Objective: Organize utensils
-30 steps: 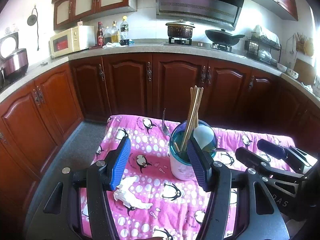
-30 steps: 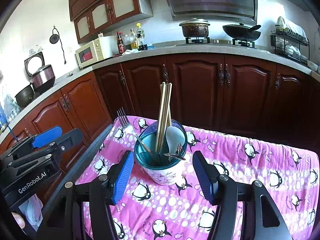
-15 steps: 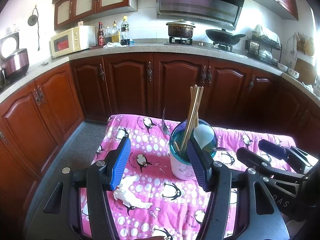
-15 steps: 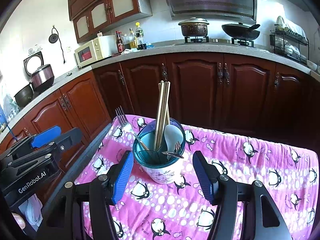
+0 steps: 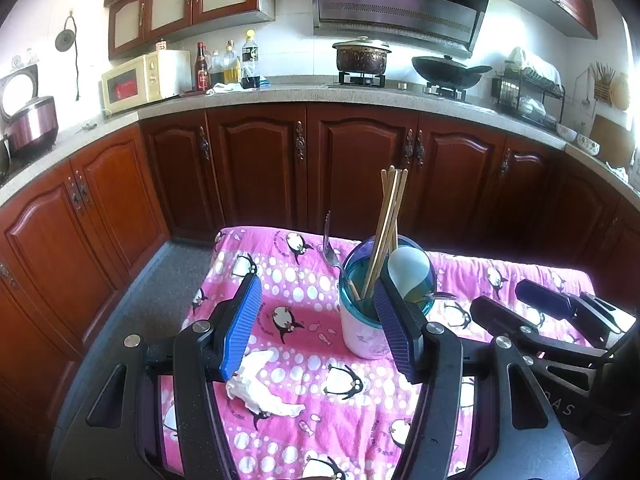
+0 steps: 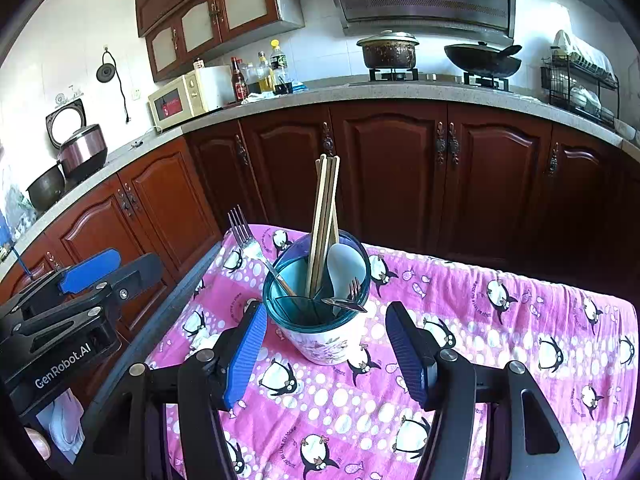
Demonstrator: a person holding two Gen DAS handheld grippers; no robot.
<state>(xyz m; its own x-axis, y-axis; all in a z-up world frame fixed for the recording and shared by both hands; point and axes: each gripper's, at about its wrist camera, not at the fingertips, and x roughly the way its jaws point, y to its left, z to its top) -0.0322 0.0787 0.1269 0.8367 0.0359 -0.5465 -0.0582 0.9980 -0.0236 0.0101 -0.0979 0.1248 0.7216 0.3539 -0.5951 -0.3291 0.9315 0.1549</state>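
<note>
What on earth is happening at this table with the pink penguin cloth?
A person holds a pair of tongs in each hand, sorting utensils. Both the left tongs and the right tongs are open and empty, poised by the utensil cup on the cloth. Inside the cup stand chopsticks, a pale spoon and two forks, so the job looks mostly done. A crumpled tissue lies nearby.

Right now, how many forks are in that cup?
2. One fork leans out over the cup's left rim, tines up; another fork lies across the right rim. More may be hidden inside.
</note>
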